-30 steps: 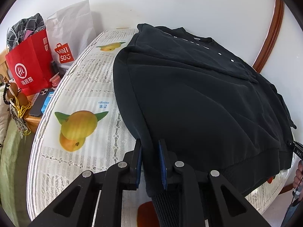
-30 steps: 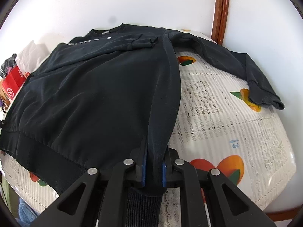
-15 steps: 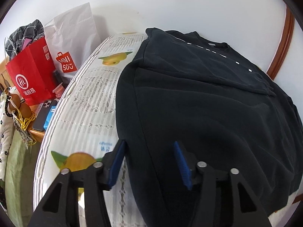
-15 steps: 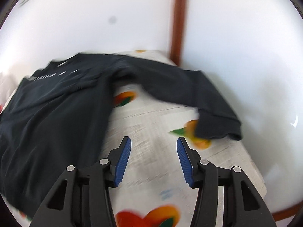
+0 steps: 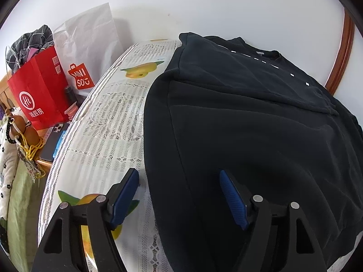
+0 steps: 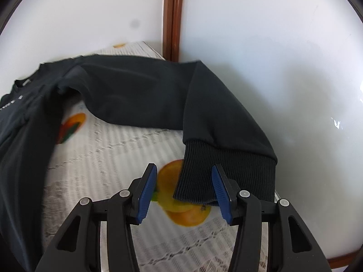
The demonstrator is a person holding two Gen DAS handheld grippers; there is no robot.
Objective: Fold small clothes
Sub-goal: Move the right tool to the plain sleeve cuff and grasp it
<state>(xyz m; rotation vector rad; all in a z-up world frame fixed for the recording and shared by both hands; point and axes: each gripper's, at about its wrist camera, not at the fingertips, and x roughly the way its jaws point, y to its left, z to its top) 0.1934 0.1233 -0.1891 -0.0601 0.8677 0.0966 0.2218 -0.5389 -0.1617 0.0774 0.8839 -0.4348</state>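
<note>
- The black sweatshirt [image 5: 261,136] lies spread on a table under a lace-patterned cloth with fruit prints [image 5: 109,131]; taking the sweatshirt as the landmark, its near left side edge falls between the blue pads of the left gripper [image 5: 179,195], and its collar lies at the far end, by the wall
- The left gripper's jaws are opening; the fabric edge sits between them, but neither pad presses on it, so nothing is held
- The right gripper [image 6: 184,187] stands with its jaws apart over the ribbed cuff [image 6: 226,174] of the sweatshirt's outstretched sleeve [image 6: 140,90]; the cuff's near corner lies between the pads, untouched as far as I can tell; that sleeve runs out from the body and bends back toward the gripper
- Off the sweatshirt's left side, beyond the table edge, stand a red paper bag [image 5: 38,90] and a white shopping bag [image 5: 88,54]
- Handling, as a judgement: the knit looks thick, soft and limp, fairly heavy for cloth; it will drape and drag on the lace rather than slide cleanly; the ribbed cuff is the firmest, thickest hold, so pinching it squarely should carry the sleeve across the body; a shallow pinch may slip off
</note>
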